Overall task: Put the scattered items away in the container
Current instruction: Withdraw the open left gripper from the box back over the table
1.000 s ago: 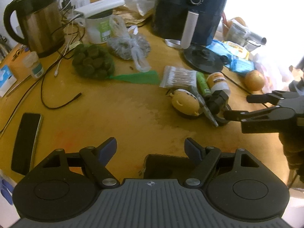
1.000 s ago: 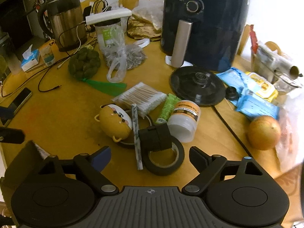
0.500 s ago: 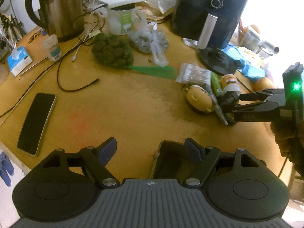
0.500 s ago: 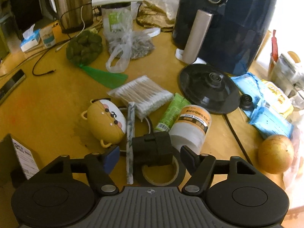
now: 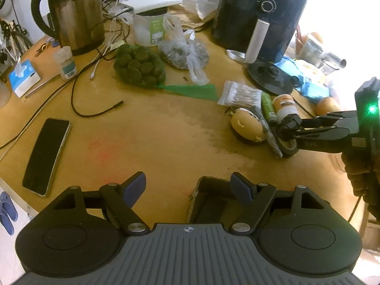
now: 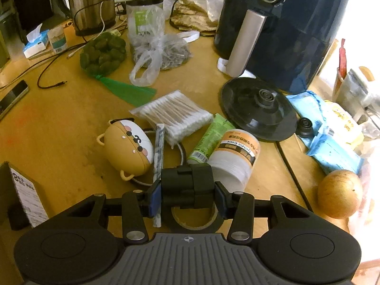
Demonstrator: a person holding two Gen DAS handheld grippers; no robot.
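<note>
Two grippers over a cluttered wooden table.

Nearest: left gripper, fingers wide apart and holding nothing, poised over the open dark container at the table's near edge.

Right gripper: fingers closing on a black block-shaped item, both blue pads touching its sides. The block sits on top of a roll of black tape. In the left wrist view the same gripper reaches in from the right, a person's hand behind it.

Just beside the block: a striped stick, a tan animal-faced case lying on a thin black ring, a white jar with an orange label on its side, a green tube.

Next out: a bag of cotton swabs, a black kettle base, blue packets, a round yellow-brown fruit at far right.

Left side: a phone, a loose black cable.

Farther: a green net bag of dark round things, a knotted clear plastic bag, a tissue pack.

Far edge: a steel kettle, a clear jar with a white lid, a dark air fryer.
</note>
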